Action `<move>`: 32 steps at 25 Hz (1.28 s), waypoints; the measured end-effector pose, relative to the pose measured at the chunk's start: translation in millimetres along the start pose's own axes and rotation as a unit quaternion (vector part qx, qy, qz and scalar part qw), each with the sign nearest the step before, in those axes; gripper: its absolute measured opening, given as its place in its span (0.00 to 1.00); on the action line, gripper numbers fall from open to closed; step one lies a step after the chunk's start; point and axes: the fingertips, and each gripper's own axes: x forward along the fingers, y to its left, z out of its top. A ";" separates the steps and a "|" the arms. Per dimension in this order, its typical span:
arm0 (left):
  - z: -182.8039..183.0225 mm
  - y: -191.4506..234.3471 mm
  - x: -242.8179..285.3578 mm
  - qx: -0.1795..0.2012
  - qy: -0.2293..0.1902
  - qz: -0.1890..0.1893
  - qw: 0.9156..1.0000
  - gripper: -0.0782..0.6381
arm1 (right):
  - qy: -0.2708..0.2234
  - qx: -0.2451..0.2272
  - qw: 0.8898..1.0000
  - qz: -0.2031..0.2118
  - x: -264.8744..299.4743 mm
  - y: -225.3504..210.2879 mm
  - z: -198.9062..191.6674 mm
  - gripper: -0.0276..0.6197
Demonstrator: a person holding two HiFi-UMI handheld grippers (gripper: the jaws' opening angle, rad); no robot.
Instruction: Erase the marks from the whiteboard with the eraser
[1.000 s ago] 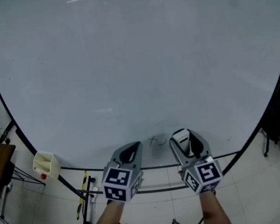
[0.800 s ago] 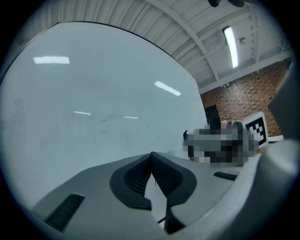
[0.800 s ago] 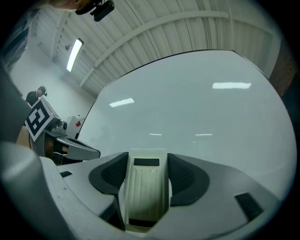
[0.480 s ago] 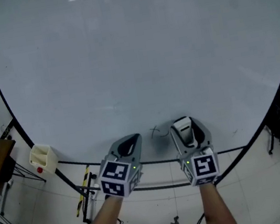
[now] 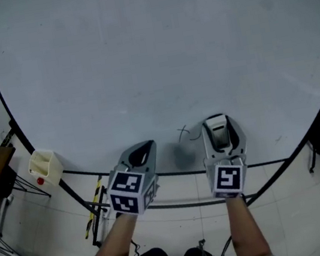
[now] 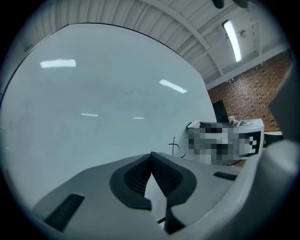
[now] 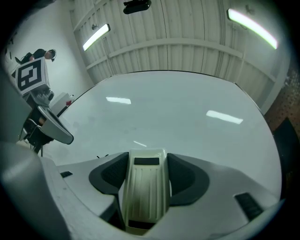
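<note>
When checking the right tongs [image 7: 146, 157], confirm both jaws pressed against the sides of the cream eraser [image 7: 144, 187], gripped lengthwise and pointing at the board. Read the left tongs [image 6: 151, 159] as pressed together at the tips, with nothing between.

Compare against the head view of a second back. Find the right tongs [image 5: 217, 122] carried a little further up from the lower frame edge onto the white face. Find the small black mark [image 5: 183, 131] just to their left, as before, and unerased. Find the left tongs [image 5: 141, 152] trailing slightly lower, on the other side of the mark.

Treat the approach as nearly done and the wiping as not begun. Judge a short stroke to the left, felt flat on the whiteboard [image 5: 136, 55], as the next need. Cannot tell whether the felt already touches the surface. Disregard the cream box [image 5: 44, 167] on the lower left frame.
</note>
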 end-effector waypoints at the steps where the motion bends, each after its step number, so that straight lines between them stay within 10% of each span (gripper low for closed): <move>1: -0.4 2.2 0.3 -0.001 0.000 0.001 1.000 0.10 | 0.001 0.001 1.000 -0.003 1.0 0.4 -0.2 0.45; 15: 2.3 30.0 -19.5 -0.005 0.006 0.005 1.000 0.10 | 0.041 0.042 0.998 0.001 10.1 69.0 0.7 0.44; 22: 2.1 45.3 -37.2 0.005 0.015 0.026 1.000 0.10 | 0.018 -0.014 0.996 0.083 18.1 133.3 -0.2 0.44; 32: 15.9 25.6 -22.8 0.009 0.005 0.016 1.000 0.10 | 0.003 -0.029 0.996 0.085 13.2 105.4 -2.7 0.45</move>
